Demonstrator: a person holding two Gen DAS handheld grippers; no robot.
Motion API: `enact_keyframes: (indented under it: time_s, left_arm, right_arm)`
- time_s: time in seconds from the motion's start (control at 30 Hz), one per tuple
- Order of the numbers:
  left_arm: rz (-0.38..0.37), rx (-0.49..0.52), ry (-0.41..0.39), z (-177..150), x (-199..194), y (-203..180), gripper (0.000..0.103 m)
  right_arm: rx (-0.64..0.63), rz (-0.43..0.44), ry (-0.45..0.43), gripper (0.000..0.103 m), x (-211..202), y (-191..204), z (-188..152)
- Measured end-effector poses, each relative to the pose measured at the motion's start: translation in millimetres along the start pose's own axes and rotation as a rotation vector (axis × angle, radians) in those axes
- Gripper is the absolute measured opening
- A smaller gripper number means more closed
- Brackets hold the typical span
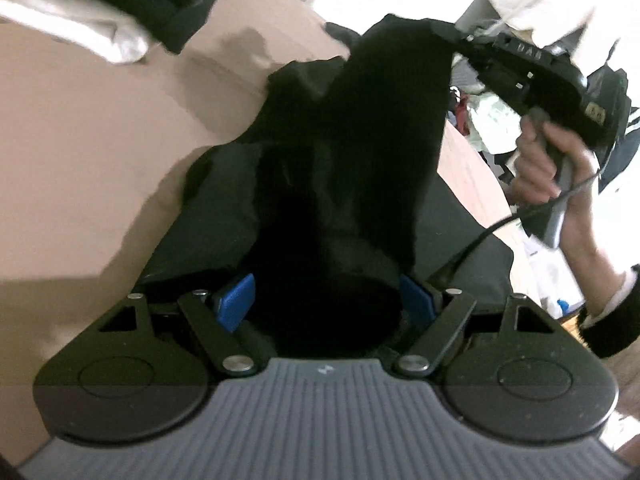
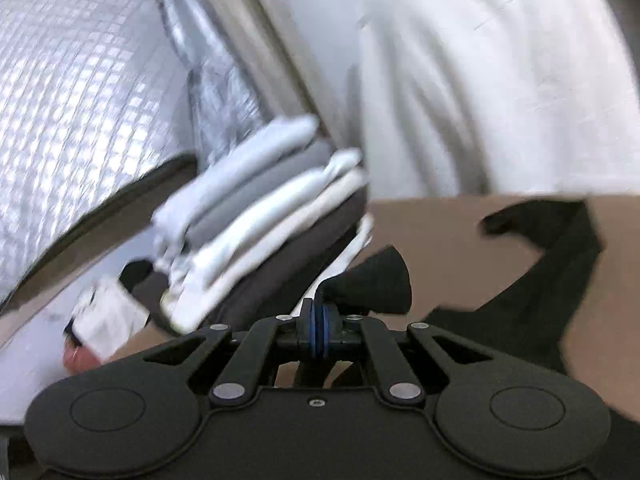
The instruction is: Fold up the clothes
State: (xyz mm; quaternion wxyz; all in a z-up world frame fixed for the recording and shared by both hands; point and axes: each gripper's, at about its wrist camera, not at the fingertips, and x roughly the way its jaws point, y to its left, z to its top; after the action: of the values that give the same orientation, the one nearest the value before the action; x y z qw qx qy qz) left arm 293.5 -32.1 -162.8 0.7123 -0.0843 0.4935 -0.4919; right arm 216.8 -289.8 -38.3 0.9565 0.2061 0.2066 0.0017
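**Black garment pinched and lifting off the tan table**

The right gripper point(image 2: 319, 334) is pressing its blue pads point(image 2: 325, 332) together on a small tuft of the black garment point(image 2: 372, 280), a matte, soft knit that is bunching into a rounded peak just above the jaws. In the left wrist view the same garment is rising in a tall dark column point(image 1: 384, 120) up to the right gripper point(image 1: 472, 46), which a bare hand point(image 1: 556, 168) is grasping by its grey handle, a thin black cable trailing below it.

The left gripper point(image 1: 326, 300) is standing with its fingers spread wide; the blue pads point(image 1: 236, 298) are sitting on either side of a thick fold of the black cloth, and whether they are pressing it cannot be told. The rest of the garment is lying flat across the smooth tan table point(image 1: 80, 140), its edges ragged and its surface slightly sheeny.

Beyond the right gripper a stack of folded clothes point(image 2: 256, 216), white and grey with rounded soft edges, is resting near the table's far edge, tilted in the blurred view. Behind it a pale draped cloth point(image 2: 480, 80) and a silvery quilted sheet point(image 2: 80, 80) are hanging. Bare tan surface is lying open to the left of the garment and between it and the stack.
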Motion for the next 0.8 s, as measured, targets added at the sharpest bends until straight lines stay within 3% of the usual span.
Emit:
enact_keyframes:
  time_s: [0.13, 0.3, 0.37, 0.43, 0.6, 0.67, 0.77, 0.8]
  left_arm:
    - [0.011, 0.101, -0.003, -5.2, 1.0, -16.6, 0.083]
    - [0.035, 0.072, 0.041, -4.4, 24.2, -19.2, 0.085]
    - [0.062, 0.085, 0.039, -5.0, 27.6, -16.1, 0.067]
    - [0.05, 0.092, 0.057, -3.7, 25.9, -12.0, 0.011]
    - [-0.061, -0.047, 0.042, 0.3, 12.8, 13.7, 0.008]
    - [-0.067, -0.133, 0.058, 0.1, 16.0, 29.2, 0.008]
    - [-0.007, -0.31, 0.082, -2.7, 26.5, 63.6, 0.009]
    - [-0.024, -0.376, 0.081, -3.8, 29.4, 76.5, 0.009]
  right_arm:
    - [0.018, -0.082, -0.071, 0.006, -35.7, 3.0, 16.4]
    - [0.004, -0.153, -0.118, 0.006, -69.6, 19.0, 20.9]
    - [-0.018, -0.181, -0.131, 0.006, -82.2, 27.0, 22.8]
    - [-0.04, -0.218, -0.143, 0.006, -92.2, 35.2, 26.2]
    - [-0.129, -0.29, -0.07, 0.006, -66.2, 43.0, 43.8]
    - [-0.152, -0.326, 0.004, 0.006, -34.7, 39.2, 49.7]
    - [-0.145, -0.367, 0.139, 0.014, 26.0, 15.3, 44.5]
    - [-0.152, -0.358, 0.152, 0.017, 35.6, 8.9, 37.9]
